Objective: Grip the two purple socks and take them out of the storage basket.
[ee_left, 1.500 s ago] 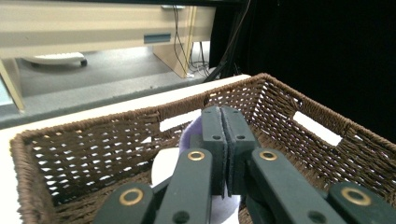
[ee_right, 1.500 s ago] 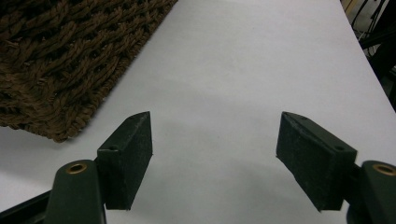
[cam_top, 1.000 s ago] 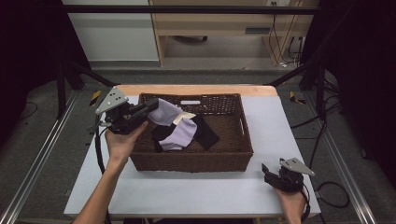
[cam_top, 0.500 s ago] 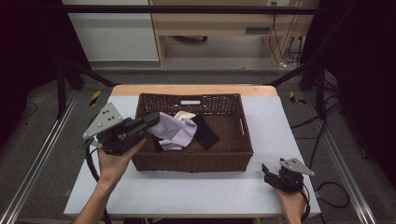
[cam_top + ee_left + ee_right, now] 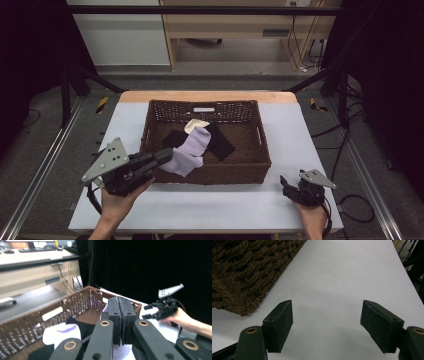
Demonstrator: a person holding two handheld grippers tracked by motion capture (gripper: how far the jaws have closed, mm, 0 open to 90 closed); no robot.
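Note:
My left gripper (image 5: 167, 154) hangs at the front left corner of the brown wicker basket (image 5: 262, 150), shut on a lavender sock (image 5: 189, 152). The sock stretches from the jaw tips back over the basket's near rim. In the left gripper view the jaws (image 5: 119, 301) are pressed together, with pale fabric (image 5: 120, 352) showing beneath them. Black socks (image 5: 223, 143) and a cream sock (image 5: 196, 124) lie inside the basket. My right gripper (image 5: 289, 185) rests on the white table (image 5: 220, 210) at the front right, open, with bare table between its pads (image 5: 327, 322).
In the left gripper view a white sock with a purple mark (image 5: 62, 331) lies in the basket (image 5: 75, 302), and the other hand's gripper (image 5: 151, 311) shows beyond it. The basket's corner (image 5: 244, 277) sits just left of the right jaws. Black frame bars flank the table.
My left gripper has moved toward the near left and slightly down, dragging the lavender sock across the basket to its front rim. The right gripper has stayed still.

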